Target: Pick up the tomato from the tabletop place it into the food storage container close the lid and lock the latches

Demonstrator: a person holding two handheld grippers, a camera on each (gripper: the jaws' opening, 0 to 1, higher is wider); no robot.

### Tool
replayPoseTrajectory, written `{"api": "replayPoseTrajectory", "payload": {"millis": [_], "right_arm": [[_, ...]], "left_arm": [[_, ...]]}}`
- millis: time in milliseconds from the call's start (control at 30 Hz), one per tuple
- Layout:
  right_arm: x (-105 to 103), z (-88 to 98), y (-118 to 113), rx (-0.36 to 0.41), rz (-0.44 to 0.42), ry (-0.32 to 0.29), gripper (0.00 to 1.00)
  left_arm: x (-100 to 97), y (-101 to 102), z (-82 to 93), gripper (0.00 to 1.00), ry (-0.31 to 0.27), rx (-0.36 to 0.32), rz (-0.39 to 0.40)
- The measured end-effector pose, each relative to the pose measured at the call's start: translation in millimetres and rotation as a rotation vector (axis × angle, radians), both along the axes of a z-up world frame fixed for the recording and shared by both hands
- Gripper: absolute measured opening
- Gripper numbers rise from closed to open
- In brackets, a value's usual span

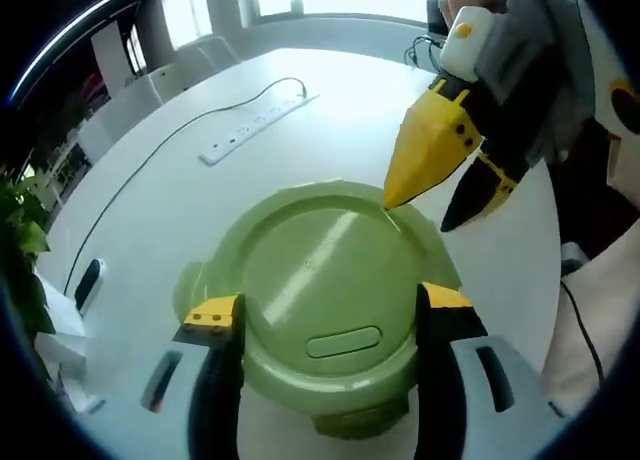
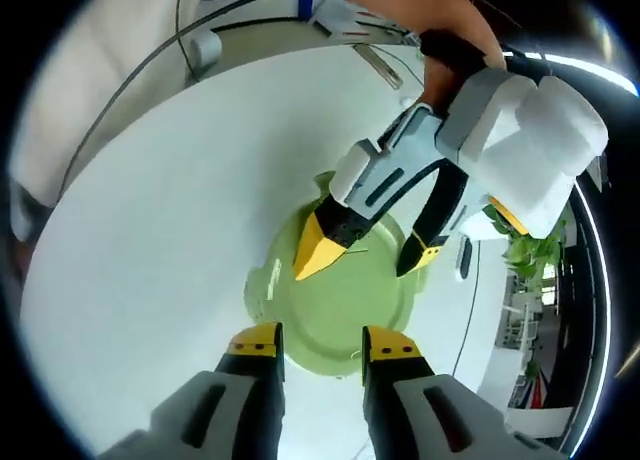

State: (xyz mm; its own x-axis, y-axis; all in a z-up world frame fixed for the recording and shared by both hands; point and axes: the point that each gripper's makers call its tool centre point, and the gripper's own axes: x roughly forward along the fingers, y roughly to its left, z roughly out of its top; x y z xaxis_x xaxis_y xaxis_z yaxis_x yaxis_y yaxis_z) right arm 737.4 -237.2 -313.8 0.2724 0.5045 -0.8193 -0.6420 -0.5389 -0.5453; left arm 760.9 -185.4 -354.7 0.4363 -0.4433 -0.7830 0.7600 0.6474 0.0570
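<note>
1. Pale green plastic makes up the round food storage container (image 1: 320,320), which sits on the white round tabletop (image 1: 200,210) with its lid (image 1: 325,280) lying flat on top; the tomato cannot be seen, and whether it lies under the lid cannot be told.
2. The left hand-held gripper (image 1: 330,325) has its yellow-tipped black jaws spread wide, one on each side of the container's near wall, close against it; whether they press on it is not clear.
3. In the right gripper view the same left hand-held gripper (image 2: 365,255) comes in from the far side, jaws apart over the green lid (image 2: 345,300).
4. The right hand-held gripper (image 2: 320,345) holds its jaws a narrow gap apart, with nothing between them, just at the lid's rim.
5. In the left gripper view that right hand-held gripper (image 1: 430,205) reaches in from the upper right, one yellow tip resting at the lid's far right rim.
6. A side latch flap (image 1: 190,285) sticks out on the container's left.
7. Well apart, on the far part of the tabletop, lies a white power strip (image 1: 255,125) with its dark cable (image 1: 150,165) trailing to the left edge.
8. Green plant leaves (image 1: 20,240) stand beyond the left edge.
</note>
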Motion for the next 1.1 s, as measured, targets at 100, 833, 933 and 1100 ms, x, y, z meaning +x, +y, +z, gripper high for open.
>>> {"api": "replayPoseTrajectory", "payload": {"millis": [100, 833, 933, 1100], "right_arm": [[12, 9.7, 4, 0.038, -0.028, 0.065, 0.25], [59, 8.5, 49, 0.026, -0.019, 0.208, 0.25], [65, 9.0, 54, 0.017, -0.011, 0.210, 0.25], [66, 4.3, 64, -0.044, 0.024, 0.253, 0.25]], "left_arm": [[-0.6, -1, 0.3, 0.62, -0.007, -0.008, 0.002], [2.8, 4, 0.4, 0.62, -0.079, -0.083, -0.003], [3.5, 5, -0.3, 0.62, -0.084, -0.089, -0.003], [2.3, 5, -1.2, 0.61, -0.090, -0.096, -0.003]]}}
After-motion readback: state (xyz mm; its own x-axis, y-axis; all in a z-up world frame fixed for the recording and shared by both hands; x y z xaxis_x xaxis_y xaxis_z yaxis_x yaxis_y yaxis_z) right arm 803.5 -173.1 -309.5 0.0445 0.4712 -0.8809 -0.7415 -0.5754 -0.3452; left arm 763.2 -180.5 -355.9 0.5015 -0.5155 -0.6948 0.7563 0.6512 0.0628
